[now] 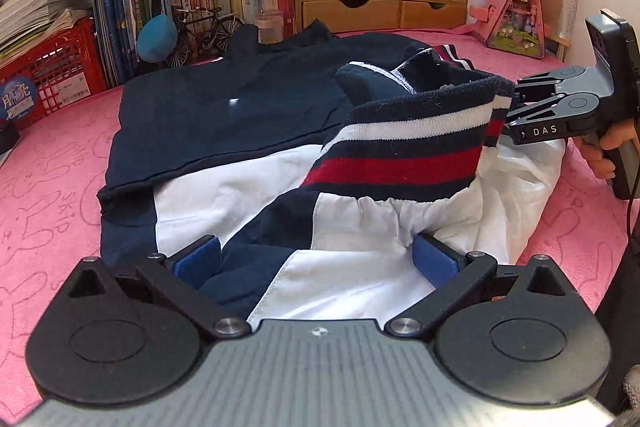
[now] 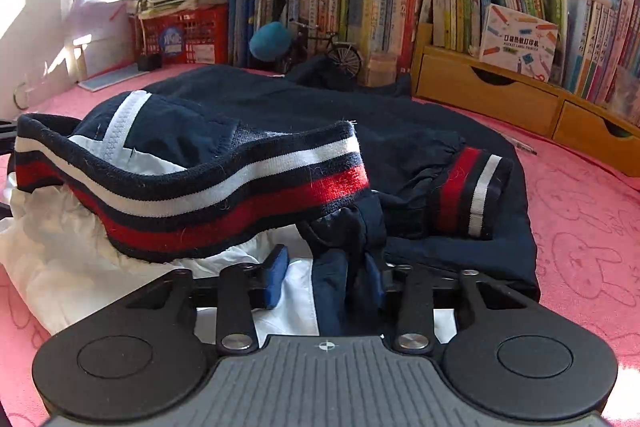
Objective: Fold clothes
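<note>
Jacket half-folded on the pink cloth.
Left gripper spread wide over the jacket's white panel; right gripper pinching a navy fold beside the striped hem.

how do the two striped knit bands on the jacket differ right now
The hem band is long and lifted off the jacket, curving in the air; the sleeve cuff is short and rests on the navy fabric. The hem band's stripes run roughly sideways in the right wrist view; the sleeve cuff's run upright. White fabric gathers below the hem band, navy beside the sleeve cuff. Both share navy, white and red ribbed stripes.
</note>
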Action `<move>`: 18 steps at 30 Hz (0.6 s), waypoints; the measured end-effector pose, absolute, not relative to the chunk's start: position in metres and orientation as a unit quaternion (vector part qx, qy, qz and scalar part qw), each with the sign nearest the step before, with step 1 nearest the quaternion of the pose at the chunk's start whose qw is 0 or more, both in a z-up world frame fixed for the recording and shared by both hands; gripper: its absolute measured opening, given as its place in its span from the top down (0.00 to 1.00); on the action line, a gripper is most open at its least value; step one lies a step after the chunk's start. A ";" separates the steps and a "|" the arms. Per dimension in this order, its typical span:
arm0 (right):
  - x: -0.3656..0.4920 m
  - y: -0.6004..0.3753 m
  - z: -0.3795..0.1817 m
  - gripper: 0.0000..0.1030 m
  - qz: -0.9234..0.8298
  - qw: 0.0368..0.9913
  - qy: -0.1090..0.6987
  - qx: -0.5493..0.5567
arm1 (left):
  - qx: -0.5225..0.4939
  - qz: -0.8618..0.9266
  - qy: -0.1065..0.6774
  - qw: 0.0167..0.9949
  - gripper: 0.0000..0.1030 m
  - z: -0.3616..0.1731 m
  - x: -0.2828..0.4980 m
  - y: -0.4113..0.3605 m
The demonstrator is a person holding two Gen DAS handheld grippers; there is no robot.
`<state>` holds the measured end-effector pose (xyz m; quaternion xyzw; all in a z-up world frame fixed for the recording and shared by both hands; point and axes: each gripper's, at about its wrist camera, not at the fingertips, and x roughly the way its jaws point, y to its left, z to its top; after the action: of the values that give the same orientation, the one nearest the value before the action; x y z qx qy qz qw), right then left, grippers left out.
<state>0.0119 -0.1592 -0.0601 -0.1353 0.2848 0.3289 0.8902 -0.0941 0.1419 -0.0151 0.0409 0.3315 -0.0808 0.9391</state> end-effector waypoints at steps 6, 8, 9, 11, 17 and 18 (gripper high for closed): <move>-0.031 -0.203 -0.052 0.84 0.313 0.893 0.298 -0.128 | 0.043 -0.120 0.305 0.944 0.00 0.012 -0.073 0.152; -0.043 -0.218 -0.056 0.84 0.304 0.892 0.313 -0.116 | 0.052 -0.123 0.334 0.933 0.00 0.007 -0.053 0.149; -0.050 -0.223 -0.057 0.84 0.305 0.892 0.314 -0.113 | 0.057 -0.120 0.347 0.929 0.00 -0.001 -0.045 0.146; -0.063 -0.229 -0.057 0.84 0.310 0.891 0.312 -0.118 | 0.037 -0.129 0.369 0.920 0.00 -0.015 -0.035 0.145; -0.065 -0.256 -0.044 0.70 0.322 0.892 0.313 -0.049 | -0.014 -0.167 0.379 0.910 0.00 -0.028 -0.061 0.152; -0.062 -0.261 -0.040 0.67 0.319 0.897 0.305 -0.029 | 0.013 -0.172 0.372 0.912 0.00 -0.026 -0.072 0.149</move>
<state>-0.0616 -0.2611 -0.0398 -0.0292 0.3047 0.3189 0.8970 -0.0721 0.1490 -0.0258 0.0126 0.3715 -0.1717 0.9123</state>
